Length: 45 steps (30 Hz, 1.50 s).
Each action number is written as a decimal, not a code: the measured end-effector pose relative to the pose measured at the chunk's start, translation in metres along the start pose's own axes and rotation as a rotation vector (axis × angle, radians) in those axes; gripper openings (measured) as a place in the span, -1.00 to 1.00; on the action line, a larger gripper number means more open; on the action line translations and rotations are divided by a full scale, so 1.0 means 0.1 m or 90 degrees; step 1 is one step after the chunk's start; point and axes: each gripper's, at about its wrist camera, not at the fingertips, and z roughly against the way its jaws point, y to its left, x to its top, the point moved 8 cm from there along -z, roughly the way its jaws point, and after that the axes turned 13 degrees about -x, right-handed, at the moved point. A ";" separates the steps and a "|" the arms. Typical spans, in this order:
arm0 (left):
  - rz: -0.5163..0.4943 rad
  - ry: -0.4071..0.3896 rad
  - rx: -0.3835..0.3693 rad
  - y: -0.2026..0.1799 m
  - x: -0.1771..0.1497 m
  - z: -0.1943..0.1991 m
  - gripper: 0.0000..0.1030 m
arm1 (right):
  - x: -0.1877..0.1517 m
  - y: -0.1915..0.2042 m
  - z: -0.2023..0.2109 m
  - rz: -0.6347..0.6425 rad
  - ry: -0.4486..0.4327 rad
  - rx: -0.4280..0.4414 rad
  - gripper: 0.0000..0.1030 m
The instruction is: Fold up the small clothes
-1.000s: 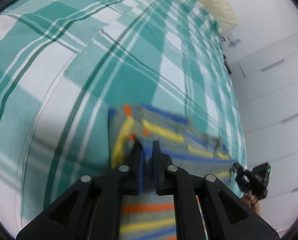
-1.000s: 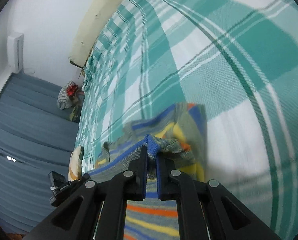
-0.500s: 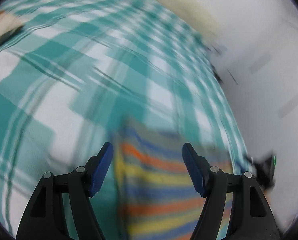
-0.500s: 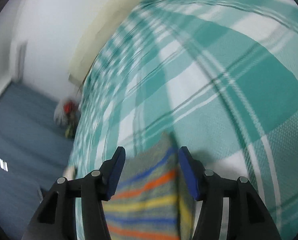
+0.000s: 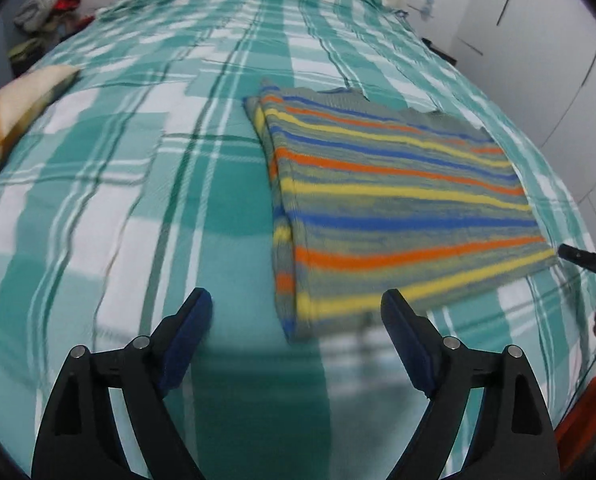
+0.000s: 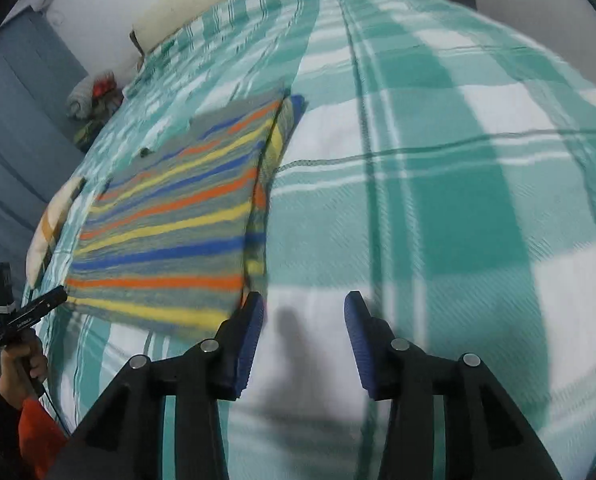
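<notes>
Garment (image 5: 398,208) lies flat between my claws, stripes running from left claw (image 5: 295,334), empty and opening, to right claw (image 6: 304,334), empty and closing.

The striped knit garment (image 5: 398,204) lies flat on the bed's green-and-white checked cover (image 5: 137,184), folded into a rough rectangle. Its grey ground carries bands of orange, yellow and blue that run across its width. At least 2 layers show: on the left wrist view the lower layer peeks out along the left edge and at the far corner, slightly offset from the top one. In the right wrist view the same garment (image 6: 169,220) sits left of centre, its doubled edge facing right. The far edge looks uneven, with a small notch.
</notes>
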 end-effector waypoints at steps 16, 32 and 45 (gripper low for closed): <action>-0.114 -0.017 0.089 -0.73 -0.07 0.39 0.72 | -0.59 0.18 0.43 -0.012 -0.022 0.012 -0.14; -0.247 0.041 -0.022 -1.78 -0.24 -0.20 0.72 | -0.45 0.08 0.35 0.002 -0.015 0.008 -0.02; -0.491 0.077 -0.086 -3.25 -0.03 -1.72 0.57 | 1.11 0.00 -0.49 -0.038 0.043 0.127 0.14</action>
